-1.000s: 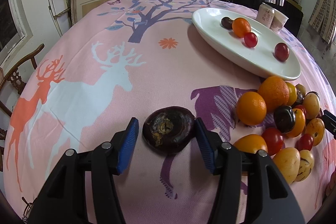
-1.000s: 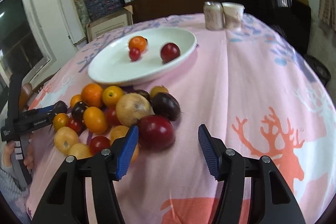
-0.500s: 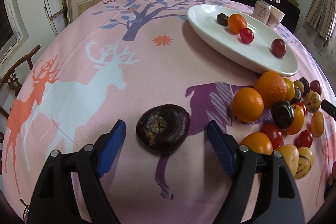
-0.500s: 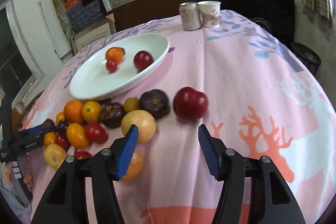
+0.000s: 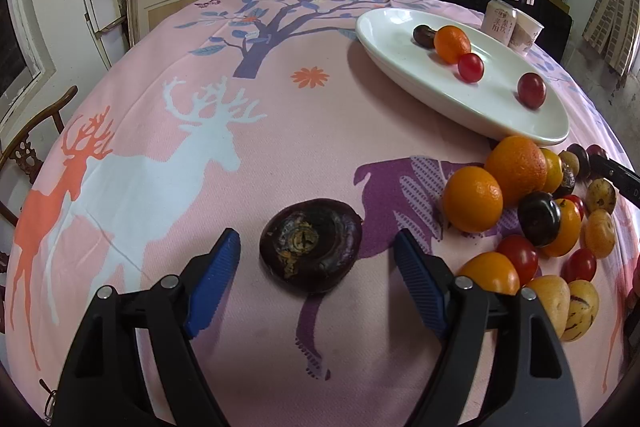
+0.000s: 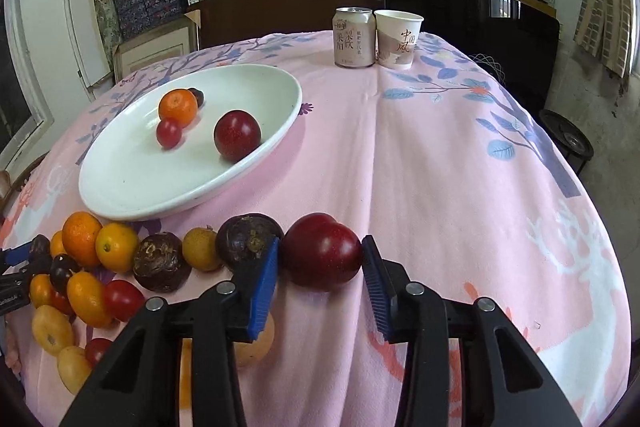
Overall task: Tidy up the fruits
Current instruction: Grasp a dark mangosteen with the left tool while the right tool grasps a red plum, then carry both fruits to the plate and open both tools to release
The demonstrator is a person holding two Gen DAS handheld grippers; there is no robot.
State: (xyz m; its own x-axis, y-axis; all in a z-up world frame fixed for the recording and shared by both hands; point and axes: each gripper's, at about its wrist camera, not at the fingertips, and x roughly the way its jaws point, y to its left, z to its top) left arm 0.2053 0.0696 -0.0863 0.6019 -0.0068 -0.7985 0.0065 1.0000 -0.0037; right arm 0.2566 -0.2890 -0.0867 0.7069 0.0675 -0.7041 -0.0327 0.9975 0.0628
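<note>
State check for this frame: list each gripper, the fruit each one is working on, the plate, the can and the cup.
left gripper: open, pads clear of the fruit
dark flat fruit: lying on the cloth between the left jaws
right gripper: jaws just closing, pads at the plum's sides
red plum: on the cloth
white plate: holds four fruits
can: upright
paper cup: upright

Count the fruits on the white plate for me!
4 on the white plate: a dark fruit behind the orange, a small red tomato in front, a red plum apart.
</note>
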